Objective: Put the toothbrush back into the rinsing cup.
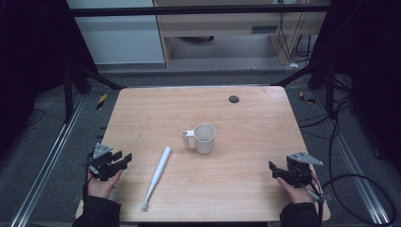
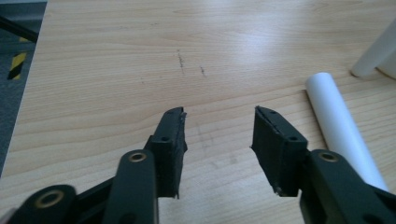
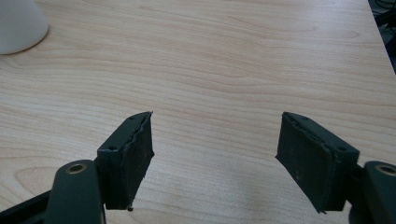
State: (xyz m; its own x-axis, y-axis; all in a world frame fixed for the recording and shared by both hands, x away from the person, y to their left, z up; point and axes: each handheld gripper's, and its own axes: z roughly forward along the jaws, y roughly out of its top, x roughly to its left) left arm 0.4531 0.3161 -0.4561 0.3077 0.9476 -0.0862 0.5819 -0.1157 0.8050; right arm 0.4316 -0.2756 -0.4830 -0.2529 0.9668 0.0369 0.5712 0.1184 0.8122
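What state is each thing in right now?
Mug: upright, handle toward the left, untouched.
Toothbrush: lying flat on the table, free.
Left gripper: open, empty, near the toothbrush's thick end.
Right gripper: open, empty, over bare table.

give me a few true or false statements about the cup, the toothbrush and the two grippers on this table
1. The white cup stands upright near the middle of the table. True.
2. The toothbrush stands inside the cup. False: it lies flat on the table, on the left side of the cup and nearer the person.
3. The left hand-held gripper is open and holds nothing. True.
4. The right hand-held gripper is shut on the cup's handle. False: its jaws stand apart over bare wood, away from the cup.
5. The cup's handle points toward the left gripper's side. True.
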